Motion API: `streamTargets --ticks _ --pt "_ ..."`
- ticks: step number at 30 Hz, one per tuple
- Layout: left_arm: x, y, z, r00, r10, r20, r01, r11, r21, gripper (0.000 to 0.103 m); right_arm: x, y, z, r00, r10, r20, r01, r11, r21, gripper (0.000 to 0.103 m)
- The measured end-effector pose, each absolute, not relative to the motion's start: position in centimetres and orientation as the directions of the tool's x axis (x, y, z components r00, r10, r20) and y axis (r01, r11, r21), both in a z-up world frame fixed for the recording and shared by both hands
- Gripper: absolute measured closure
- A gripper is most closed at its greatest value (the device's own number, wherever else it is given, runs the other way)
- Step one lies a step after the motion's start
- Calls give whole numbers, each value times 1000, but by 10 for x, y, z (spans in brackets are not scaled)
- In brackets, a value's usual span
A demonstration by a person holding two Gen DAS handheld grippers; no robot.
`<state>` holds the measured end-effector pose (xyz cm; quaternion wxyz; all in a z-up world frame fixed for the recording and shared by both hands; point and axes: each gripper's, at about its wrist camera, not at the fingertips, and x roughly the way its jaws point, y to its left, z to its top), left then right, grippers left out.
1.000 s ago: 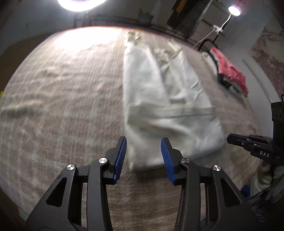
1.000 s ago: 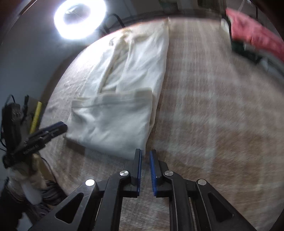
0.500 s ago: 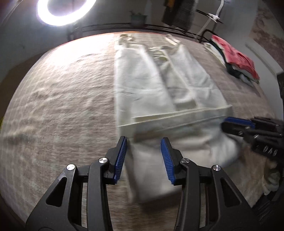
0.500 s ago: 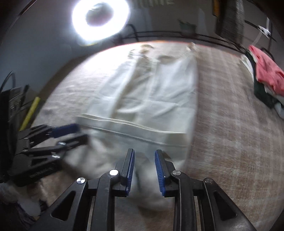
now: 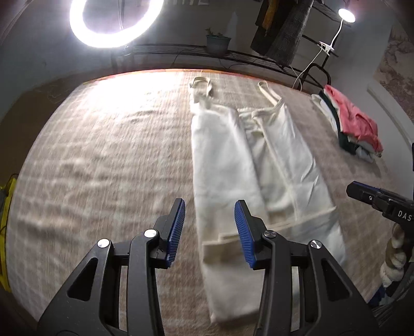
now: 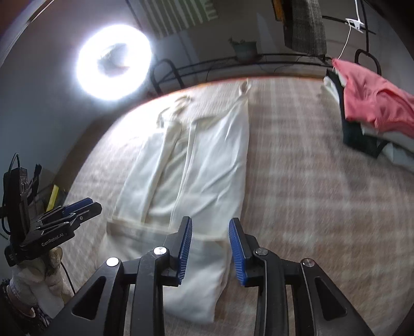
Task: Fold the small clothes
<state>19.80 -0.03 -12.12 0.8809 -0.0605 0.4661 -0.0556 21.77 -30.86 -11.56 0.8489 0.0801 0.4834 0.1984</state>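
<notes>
A cream strapped garment (image 5: 248, 165) lies flat on the checked cloth, sides folded in lengthwise, straps at the far end. It also shows in the right wrist view (image 6: 196, 168). Its near hem end is folded back, forming a doubled band (image 5: 227, 258). My left gripper (image 5: 209, 227) is open and empty, just above the garment's near left edge. My right gripper (image 6: 210, 245) is open and empty over the garment's near right edge. Each gripper shows in the other's view: the right one (image 5: 372, 199), the left one (image 6: 64, 217).
A stack of folded clothes with a red top (image 5: 354, 121) sits at the far right, also seen in the right wrist view (image 6: 372, 108). A ring light (image 5: 113, 23) and a metal rack with a plant pot (image 5: 218, 44) stand behind the surface.
Both grippers have pulled back towards the near edge and risen. The right gripper has opened from nearly shut. The garment lies released with its hem end folded.
</notes>
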Motion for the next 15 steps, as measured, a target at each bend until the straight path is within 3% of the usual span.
streamTargets --ticks 4,9,15 --pt "228 -1 -112 567 -183 -803 56 981 -184 61 240 -318 -104 472 439 -764 -243 898 366 70" --pt "260 0 -114 589 -164 -791 75 986 -148 61 267 -314 -93 470 478 -742 -293 877 380 80" --pt "295 17 -144 562 -230 -795 50 968 -246 61 309 -293 -104 431 542 -721 -363 836 411 81"
